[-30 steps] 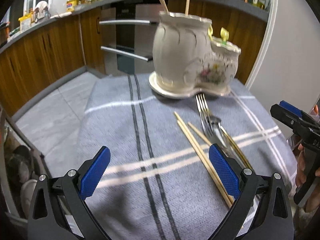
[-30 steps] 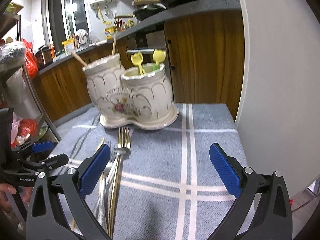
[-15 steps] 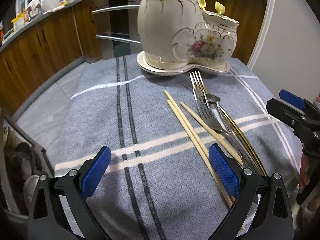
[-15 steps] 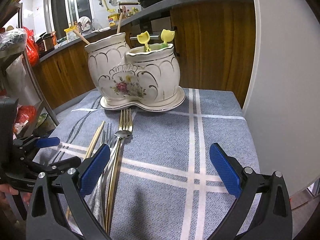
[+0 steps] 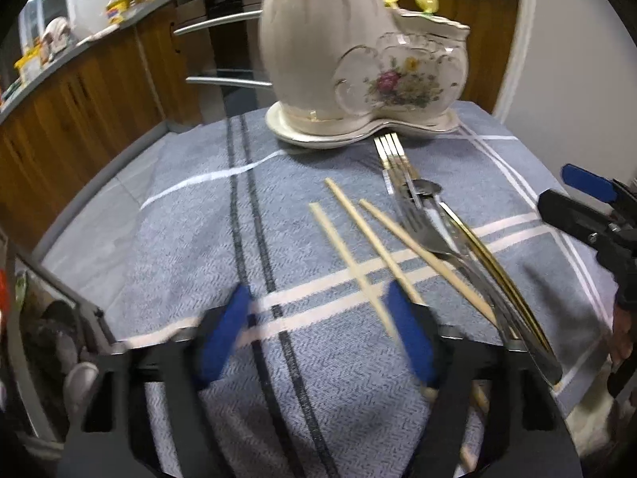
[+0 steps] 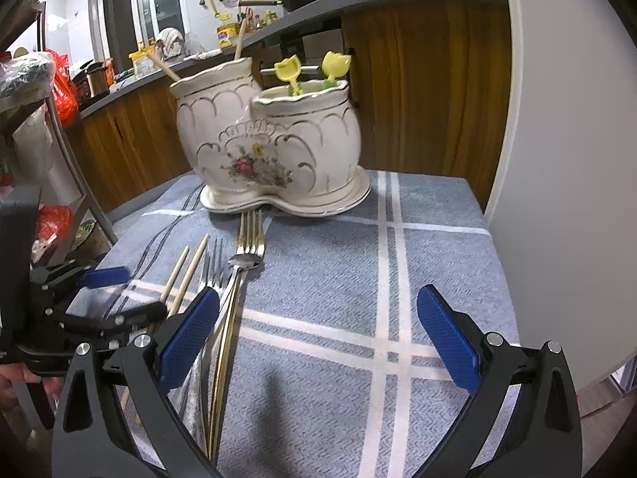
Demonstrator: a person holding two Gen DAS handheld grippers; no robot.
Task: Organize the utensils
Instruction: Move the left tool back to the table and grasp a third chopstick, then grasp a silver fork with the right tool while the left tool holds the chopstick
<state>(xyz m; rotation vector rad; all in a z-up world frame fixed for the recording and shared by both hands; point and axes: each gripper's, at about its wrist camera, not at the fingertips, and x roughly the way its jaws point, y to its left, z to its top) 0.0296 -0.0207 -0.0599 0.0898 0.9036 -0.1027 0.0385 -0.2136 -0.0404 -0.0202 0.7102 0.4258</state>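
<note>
My left gripper (image 5: 318, 334) has just been closing, its blurred blue pads astride cloth and a chopstick end, not yet pinching. My right gripper (image 6: 318, 338) gapes, empty. Pale wooden chopsticks (image 5: 358, 255) and slim steel and gold forks (image 6: 249, 239) lie mid-cloth on the woven grey-blue tablecloth (image 6: 438, 247), tips towards the glossy scalloped ceramic holder (image 6: 270, 147) at its far edge.

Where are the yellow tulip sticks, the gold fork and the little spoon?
Yellow tulip sticks (image 6: 333, 64): right wrist view, on the right tulip head above the holder's shorter pot.
Gold fork (image 6: 250, 235): right wrist view, on its tines near the holder's base.
Little spoon (image 6: 244, 262): right wrist view, on its bowl.
</note>
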